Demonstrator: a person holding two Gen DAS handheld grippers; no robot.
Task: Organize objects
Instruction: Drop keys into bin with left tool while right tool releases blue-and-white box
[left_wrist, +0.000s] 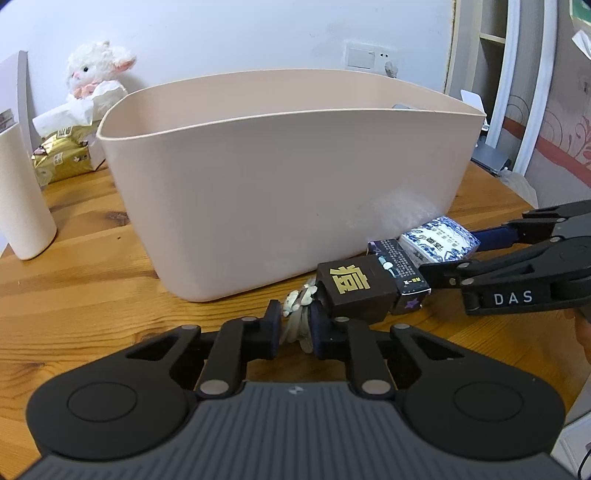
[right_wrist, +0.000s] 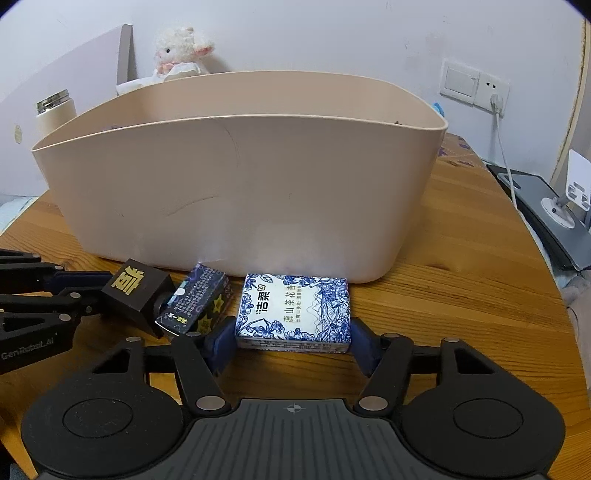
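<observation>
Both tongs are loaded: left gripper (left_wrist: 293, 325) clenched on a small pale trinket (left_wrist: 299, 314), right gripper (right_wrist: 291, 341) clamped across the blue-and-white tissue pack (right_wrist: 293, 308); judged ready for lifting into the beige bin (right_wrist: 236, 184) directly ahead, dark boxes (right_wrist: 166, 299) lying between them

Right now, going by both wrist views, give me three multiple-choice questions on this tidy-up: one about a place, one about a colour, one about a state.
1. Where is the blue-and-white tissue pack?
A. Inside the bin
B. On the wooden table, in front of the beige bin
C. Beside the plush lamb

2. What colour is the character on the black box?
A. Gold
B. Red
C. White

3. What is the left tool doing?
A. Wide open, gripping nothing
B. Out of view
C. Shut on a small pale figurine

Answers: B, the pack sits against the bin's front wall; A, gold print; C, the fingers pinch the figurine.
</observation>
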